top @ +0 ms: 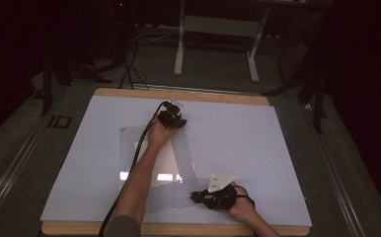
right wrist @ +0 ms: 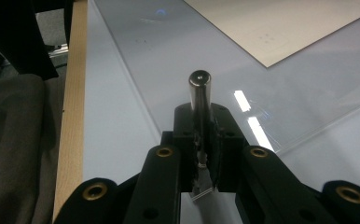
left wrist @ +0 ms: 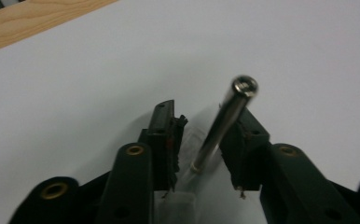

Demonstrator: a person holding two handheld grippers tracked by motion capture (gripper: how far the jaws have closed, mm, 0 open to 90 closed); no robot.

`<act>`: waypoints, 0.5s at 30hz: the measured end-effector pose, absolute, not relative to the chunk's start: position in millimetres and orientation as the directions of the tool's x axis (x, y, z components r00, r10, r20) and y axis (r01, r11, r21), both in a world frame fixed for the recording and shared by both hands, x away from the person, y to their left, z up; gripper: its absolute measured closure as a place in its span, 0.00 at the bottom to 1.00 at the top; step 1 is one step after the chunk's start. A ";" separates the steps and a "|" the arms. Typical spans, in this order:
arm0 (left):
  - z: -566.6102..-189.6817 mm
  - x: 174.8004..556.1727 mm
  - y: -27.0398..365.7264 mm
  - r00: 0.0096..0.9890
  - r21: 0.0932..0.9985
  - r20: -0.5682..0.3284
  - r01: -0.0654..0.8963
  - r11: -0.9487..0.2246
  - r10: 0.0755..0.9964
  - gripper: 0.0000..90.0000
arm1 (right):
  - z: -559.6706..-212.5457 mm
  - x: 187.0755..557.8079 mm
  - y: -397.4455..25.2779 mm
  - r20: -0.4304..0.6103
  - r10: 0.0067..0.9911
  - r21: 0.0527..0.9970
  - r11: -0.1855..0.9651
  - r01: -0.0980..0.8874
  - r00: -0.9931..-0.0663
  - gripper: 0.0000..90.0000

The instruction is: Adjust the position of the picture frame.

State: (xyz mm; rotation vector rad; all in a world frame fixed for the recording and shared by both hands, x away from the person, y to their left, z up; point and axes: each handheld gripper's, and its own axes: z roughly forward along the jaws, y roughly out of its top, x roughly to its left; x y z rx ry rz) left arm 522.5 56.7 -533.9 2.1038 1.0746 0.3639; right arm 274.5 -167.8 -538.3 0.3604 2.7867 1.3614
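The right gripper (right wrist: 201, 140) is clamped on a metal rod (right wrist: 199, 91) above the clear sheet (right wrist: 192, 42). A beige card (right wrist: 280, 28) lies beyond the rod.

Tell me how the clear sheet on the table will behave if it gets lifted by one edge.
The clear sheet looks thin, so it would probably flex and sag when lifted. Its glossy surface shows sharp light reflections, so it is likely slippery on the white table cover. The right gripper appears clamped on its edge, so it seems light.
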 end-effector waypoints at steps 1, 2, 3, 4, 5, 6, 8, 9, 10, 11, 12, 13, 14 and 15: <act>-533.7 523.0 56.0 0.607 0.717 -0.073 0.583 -0.381 0.792 0.80 | -538.1 274.0 -167.5 0.082 0.220 0.779 0.594 0.200 -0.972 0.92; -533.0 523.0 54.5 0.605 0.718 -0.062 0.580 -0.385 0.794 0.81 | -538.2 274.0 -167.6 0.087 0.222 0.780 0.591 0.205 -0.971 0.92; -531.8 523.0 53.8 0.607 0.719 -0.055 0.575 -0.390 0.793 0.85 | -538.5 274.0 -167.9 0.093 0.225 0.781 0.588 0.211 -0.970 0.92; -530.9 523.4 53.8 0.610 0.716 -0.058 0.577 -0.393 0.790 0.87 | -538.5 274.2 -167.9 0.094 0.226 0.781 0.587 0.213 -0.969 0.92; -529.5 523.5 53.9 0.616 0.718 -0.067 0.576 -0.390 0.785 0.86 | -538.6 274.4 -168.0 0.096 0.225 0.782 0.586 0.213 -0.970 0.92; -527.5 522.1 53.8 0.625 0.732 -0.058 0.557 -0.392 0.778 0.85 | -538.6 274.7 -168.1 0.096 0.224 0.782 0.586 0.213 -0.970 0.92; -526.2 520.7 53.5 0.633 0.734 -0.047 0.547 -0.404 0.772 0.86 | -538.7 274.8 -168.1 0.098 0.224 0.782 0.585 0.214 -0.970 0.92; -526.5 520.6 54.1 0.633 0.729 -0.033 0.545 -0.414 0.773 0.89 | -538.9 275.0 -168.3 0.103 0.225 0.783 0.582 0.218 -0.969 0.91; -526.6 520.9 55.7 0.638 0.730 -0.039 0.544 -0.414 0.769 0.92 | -539.0 275.2 -168.5 0.106 0.225 0.783 0.581 0.221 -0.968 0.91; -527.5 521.0 56.9 0.639 0.733 -0.051 0.546 -0.405 0.768 0.91 | -539.0 275.2 -168.5 0.107 0.226 0.783 0.581 0.222 -0.968 0.91; -527.5 521.0 56.9 0.639 0.733 -0.051 0.546 -0.405 0.768 0.91 | -539.0 275.2 -168.5 0.107 0.226 0.783 0.581 0.222 -0.968 0.91; -528.5 520.0 57.1 0.641 0.735 -0.042 0.540 -0.411 0.767 0.91 | -538.9 275.2 -168.4 0.107 0.226 0.783 0.581 0.222 -0.968 0.91; -530.0 519.3 57.2 0.641 0.736 -0.039 0.537 -0.412 0.766 0.90 | -538.9 275.1 -168.4 0.109 0.227 0.782 0.581 0.225 -0.968 0.91; -531.0 518.4 58.6 0.643 0.743 -0.046 0.533 -0.404 0.764 0.90 | -539.0 275.2 -168.4 0.111 0.227 0.783 0.580 0.226 -0.968 0.91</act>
